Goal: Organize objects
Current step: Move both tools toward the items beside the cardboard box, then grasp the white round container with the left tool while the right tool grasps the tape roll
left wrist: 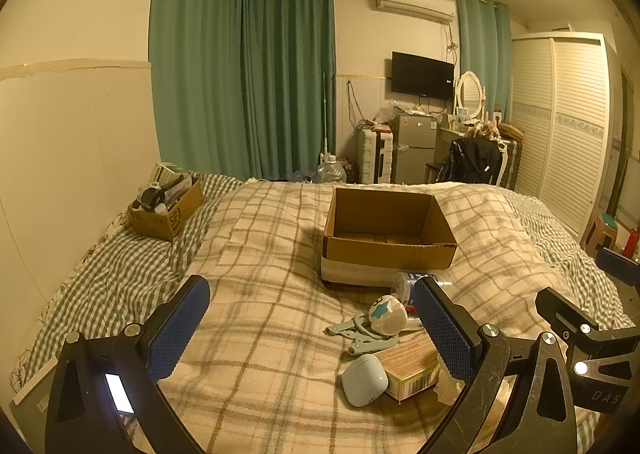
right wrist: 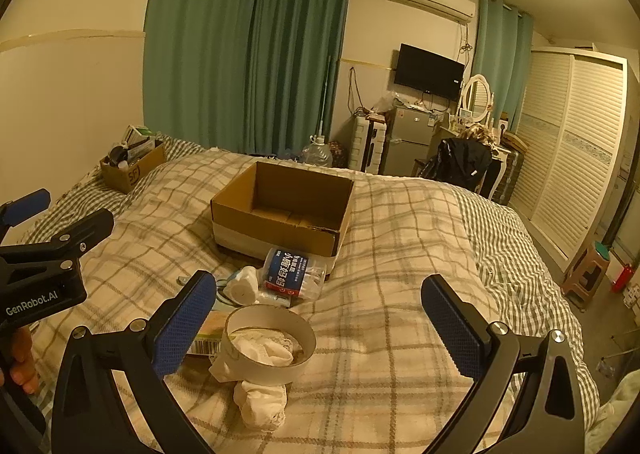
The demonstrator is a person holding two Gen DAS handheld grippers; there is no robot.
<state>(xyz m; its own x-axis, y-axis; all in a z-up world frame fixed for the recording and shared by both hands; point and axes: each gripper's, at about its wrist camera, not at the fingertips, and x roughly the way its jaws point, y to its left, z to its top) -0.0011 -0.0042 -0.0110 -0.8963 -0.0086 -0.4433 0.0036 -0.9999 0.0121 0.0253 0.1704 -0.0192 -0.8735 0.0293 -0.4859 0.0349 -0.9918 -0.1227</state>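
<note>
An open, empty cardboard box (left wrist: 390,238) sits on the plaid bedspread; it also shows in the right wrist view (right wrist: 286,207). In front of it lies a small pile: a clear tub with a blue label (right wrist: 294,274), a white cup with a blue star (left wrist: 386,314), a grey-green clip (left wrist: 360,334), a white earbud case (left wrist: 365,378), a flat printed carton (left wrist: 412,368), and a wide tape roll (right wrist: 270,348) over white cloth (right wrist: 262,400). My left gripper (left wrist: 308,328) is open, left of the pile. My right gripper (right wrist: 320,320) is open above the tape roll.
A second cardboard box (left wrist: 168,209) full of items sits at the bed's far left by the wall. Beyond the bed stand a water jug (left wrist: 331,169), a small fridge (left wrist: 414,145), a chair with a dark jacket (left wrist: 472,161) and a wardrobe (left wrist: 560,125).
</note>
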